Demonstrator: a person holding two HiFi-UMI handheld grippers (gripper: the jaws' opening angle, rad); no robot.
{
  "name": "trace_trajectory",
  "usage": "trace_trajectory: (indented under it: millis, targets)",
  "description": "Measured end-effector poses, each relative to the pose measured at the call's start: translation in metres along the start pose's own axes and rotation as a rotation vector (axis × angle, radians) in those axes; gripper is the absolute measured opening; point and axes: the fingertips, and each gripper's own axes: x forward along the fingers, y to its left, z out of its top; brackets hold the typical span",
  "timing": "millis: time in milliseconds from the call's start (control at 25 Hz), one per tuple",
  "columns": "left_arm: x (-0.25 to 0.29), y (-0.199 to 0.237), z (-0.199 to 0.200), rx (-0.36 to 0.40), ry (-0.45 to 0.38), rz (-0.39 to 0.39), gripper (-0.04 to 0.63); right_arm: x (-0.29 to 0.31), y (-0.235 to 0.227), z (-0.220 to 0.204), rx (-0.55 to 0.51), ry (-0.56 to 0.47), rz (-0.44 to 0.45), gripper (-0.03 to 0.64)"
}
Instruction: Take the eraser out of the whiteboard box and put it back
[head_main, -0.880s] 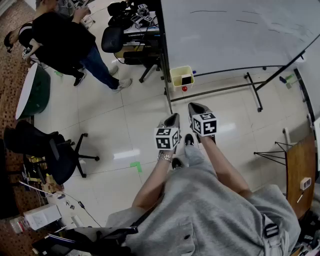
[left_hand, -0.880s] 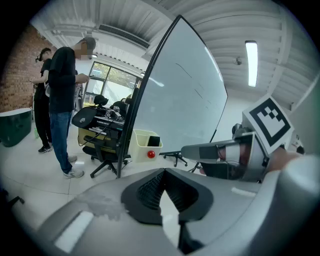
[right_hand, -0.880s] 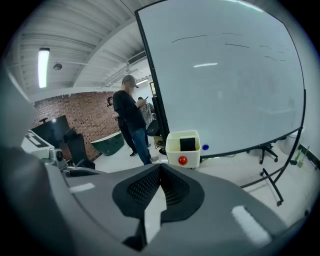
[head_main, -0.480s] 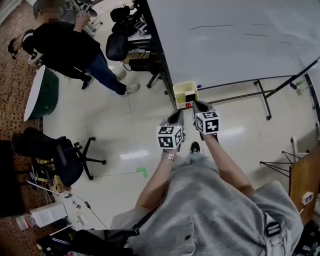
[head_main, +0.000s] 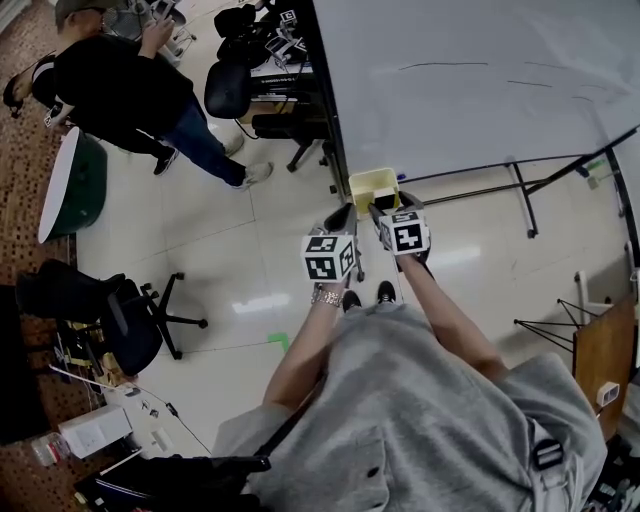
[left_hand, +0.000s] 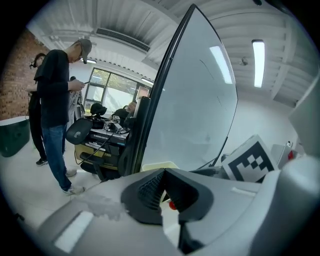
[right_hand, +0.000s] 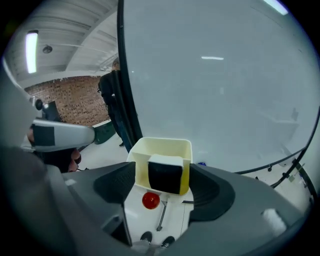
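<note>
Whiteboard (head_main: 480, 80) frame edge sits at 10 o'clock of yellow box (right_hand: 162, 146); eraser (right_hand: 166, 170) upright inside. Right gripper (right_hand: 163, 181) spread wide, eraser framed between jaws, untouched. Left gripper (left_hand: 163, 172) pinched together, empty. Floor (head_main: 230, 250) open at 8 o'clock

Eraser (right_hand: 165, 175) in box (right_hand: 162, 142); box at whiteboard's (head_main: 480, 80) lower-left corner, frame ctr. Ball (right_hand: 150, 200) just below box. Person (head_main: 120, 90) upper left, chair (head_main: 90, 310) mid-left.

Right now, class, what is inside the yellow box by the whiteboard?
An eraser stands in the yellow box, dark face showing, white top. The box floor beneath is covered.
</note>
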Motion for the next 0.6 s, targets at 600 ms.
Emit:
trace_trajectory:
  millis: [600]
  targets:
    - [0.012, 0.014, 0.009, -0.007, 0.001, -0.021, 0.005, 0.013, -0.005, 0.001, -0.049, 0.075, -0.121, 0.287]
